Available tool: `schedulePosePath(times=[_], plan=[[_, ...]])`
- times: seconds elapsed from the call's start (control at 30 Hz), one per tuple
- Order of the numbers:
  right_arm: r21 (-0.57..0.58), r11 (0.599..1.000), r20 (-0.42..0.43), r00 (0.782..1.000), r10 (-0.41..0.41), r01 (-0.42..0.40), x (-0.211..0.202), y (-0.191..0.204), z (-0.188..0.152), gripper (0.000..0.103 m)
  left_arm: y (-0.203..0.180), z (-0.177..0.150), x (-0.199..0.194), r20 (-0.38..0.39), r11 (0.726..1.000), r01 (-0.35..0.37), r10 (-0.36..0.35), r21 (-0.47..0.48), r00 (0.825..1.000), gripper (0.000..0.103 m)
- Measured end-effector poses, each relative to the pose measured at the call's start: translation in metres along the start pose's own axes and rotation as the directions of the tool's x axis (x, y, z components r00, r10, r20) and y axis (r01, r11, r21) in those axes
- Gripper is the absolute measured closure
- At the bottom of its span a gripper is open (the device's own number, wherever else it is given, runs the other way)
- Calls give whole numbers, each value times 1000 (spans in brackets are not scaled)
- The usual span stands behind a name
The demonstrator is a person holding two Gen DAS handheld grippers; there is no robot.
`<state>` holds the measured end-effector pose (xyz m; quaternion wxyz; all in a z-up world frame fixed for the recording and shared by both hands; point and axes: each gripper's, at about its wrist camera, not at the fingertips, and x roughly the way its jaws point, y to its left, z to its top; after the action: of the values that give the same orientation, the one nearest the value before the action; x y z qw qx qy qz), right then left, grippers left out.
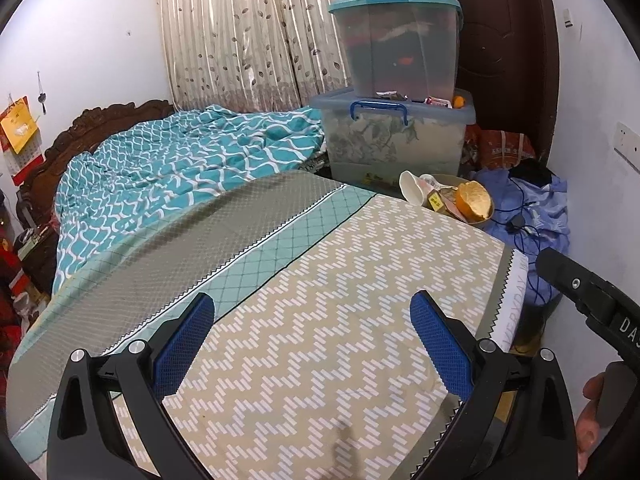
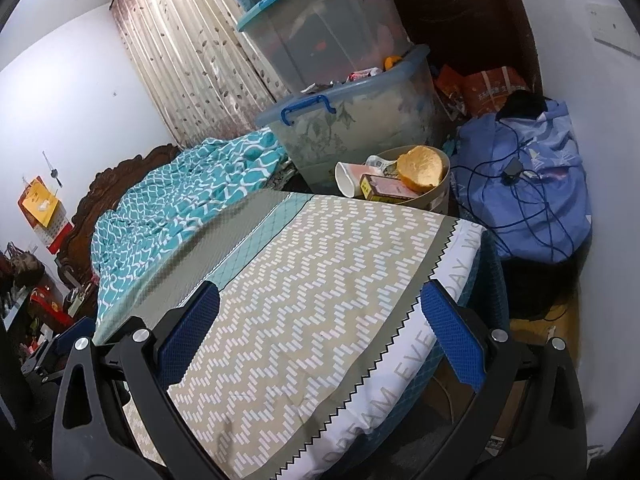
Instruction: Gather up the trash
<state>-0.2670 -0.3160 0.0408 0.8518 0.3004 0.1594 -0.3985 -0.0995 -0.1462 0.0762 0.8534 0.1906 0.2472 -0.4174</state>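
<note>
A round tan bin (image 1: 486,222) (image 2: 438,192) stands beyond the far corner of the bed. It holds an orange peel (image 1: 474,199) (image 2: 421,168), a white paper cup (image 1: 412,187) (image 2: 347,180), a small yellow-brown box (image 2: 380,188) and crumpled wrappers. My left gripper (image 1: 312,340) is open and empty above the patterned bedspread (image 1: 340,300). My right gripper (image 2: 320,332) is open and empty over the bed's edge (image 2: 400,360). The right gripper's black body also shows in the left wrist view (image 1: 592,300) at the right.
Stacked clear storage boxes (image 1: 400,80) (image 2: 340,80) stand behind the bin. A blue bag with tangled cables (image 1: 528,208) (image 2: 528,184) lies to its right. A teal quilt (image 1: 180,160) (image 2: 180,184) covers the far bed. Curtain, dark door and walls surround the bed.
</note>
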Motion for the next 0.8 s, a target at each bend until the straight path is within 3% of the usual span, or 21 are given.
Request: schedulePosePath(times=[0.8], plan=[[-15, 1000, 23, 1000, 10, -10, -2, 3, -1, 3, 3, 4, -7, 13, 998, -53, 53, -15, 999, 9]])
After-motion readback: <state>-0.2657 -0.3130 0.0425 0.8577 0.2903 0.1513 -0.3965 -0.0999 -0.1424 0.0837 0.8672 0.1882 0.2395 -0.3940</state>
